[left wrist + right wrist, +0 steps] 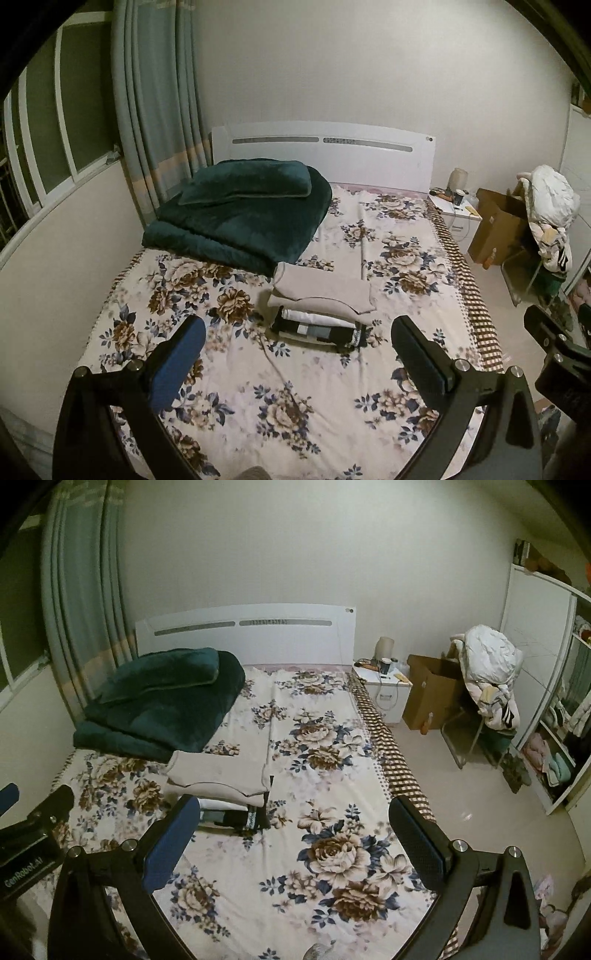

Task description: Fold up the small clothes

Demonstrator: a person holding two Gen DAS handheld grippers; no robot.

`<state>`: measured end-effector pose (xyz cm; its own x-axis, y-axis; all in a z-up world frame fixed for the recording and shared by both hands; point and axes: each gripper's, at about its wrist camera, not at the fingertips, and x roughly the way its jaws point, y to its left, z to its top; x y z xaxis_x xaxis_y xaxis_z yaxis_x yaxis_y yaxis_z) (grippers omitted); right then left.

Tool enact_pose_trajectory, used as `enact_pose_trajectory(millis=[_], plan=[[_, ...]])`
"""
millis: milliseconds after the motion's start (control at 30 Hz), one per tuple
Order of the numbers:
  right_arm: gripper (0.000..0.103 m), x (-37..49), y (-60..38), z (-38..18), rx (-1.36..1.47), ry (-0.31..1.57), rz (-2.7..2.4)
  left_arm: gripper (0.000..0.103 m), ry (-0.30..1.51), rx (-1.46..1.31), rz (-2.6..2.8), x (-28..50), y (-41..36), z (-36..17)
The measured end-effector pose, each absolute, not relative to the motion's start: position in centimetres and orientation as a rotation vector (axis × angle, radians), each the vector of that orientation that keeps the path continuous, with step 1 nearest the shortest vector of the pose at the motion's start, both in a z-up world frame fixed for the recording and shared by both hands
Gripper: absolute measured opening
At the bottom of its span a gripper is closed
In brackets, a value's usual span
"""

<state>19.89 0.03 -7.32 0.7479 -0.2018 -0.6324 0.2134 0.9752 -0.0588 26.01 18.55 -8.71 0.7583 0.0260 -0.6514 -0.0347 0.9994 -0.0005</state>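
A stack of folded small clothes (319, 308) lies in the middle of the bed with a flowered sheet (295, 398). A beige garment (321, 290) is on top, with white and dark pieces under it. The stack also shows in the right wrist view (218, 786), left of centre. My left gripper (299, 330) is open and empty, held above the sheet in front of the stack. My right gripper (295, 810) is open and empty, to the right of the stack. Each gripper's body shows at the edge of the other's view.
A folded dark green quilt with a pillow (243, 206) lies at the head of the bed by the white headboard (325, 155). Curtains and a window are at left. A nightstand (384, 690), a cardboard box (432, 698), a chair piled with clothes (491, 679) and a white wardrobe (546, 686) stand at right.
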Motion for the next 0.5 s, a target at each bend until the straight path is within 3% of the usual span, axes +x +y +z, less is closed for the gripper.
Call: enact_pose_trajectory(millis=[500], plan=[[0.103, 15.1, -1.2, -3.6, 0.001, 0.639, -0.196, 0.103, 0.682, -0.022, 0.044, 22.4, 18.0, -6.7]])
